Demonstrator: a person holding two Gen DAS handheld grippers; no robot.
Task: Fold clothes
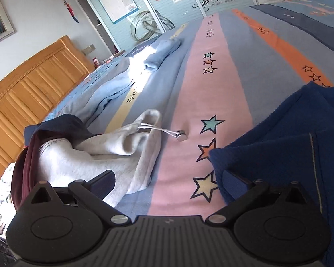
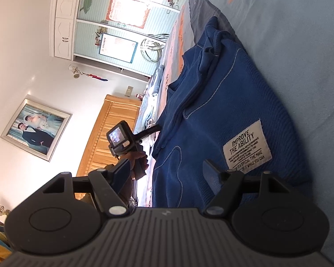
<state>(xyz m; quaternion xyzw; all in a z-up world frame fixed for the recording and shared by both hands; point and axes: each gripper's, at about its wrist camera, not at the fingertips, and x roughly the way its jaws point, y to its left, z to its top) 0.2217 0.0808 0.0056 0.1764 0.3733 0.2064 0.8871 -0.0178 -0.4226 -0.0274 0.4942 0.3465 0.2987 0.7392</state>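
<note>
The blue sweater [image 2: 222, 111] lies spread on the bed [image 2: 300, 44], just ahead of the right tool [image 2: 167, 173] and running away from it, its white printed patch [image 2: 247, 144] close beyond the tool's right-hand finger. One sleeve or shoulder is bunched up at the far end, so the garment is neither flat nor squarely folded; whether it is being laid out or is mid-fold I cannot tell.

The likeliest trouble, as I judge it, is that bunched far end: any fold taken over it would trap the lump and leave a crooked edge. The knit also looks thick, so a pinch may catch two layers instead of one.

The right tool is spread wide and grips nothing, one finger over the sweater's near hem. The left tool [image 1: 167, 182] is likewise released and empty, the sweater's edge [image 1: 278, 144] beside its right-hand finger, and a grey-white hooded garment [image 1: 113, 153] with a drawcord [image 1: 162, 131] beside its left-hand finger.
</note>
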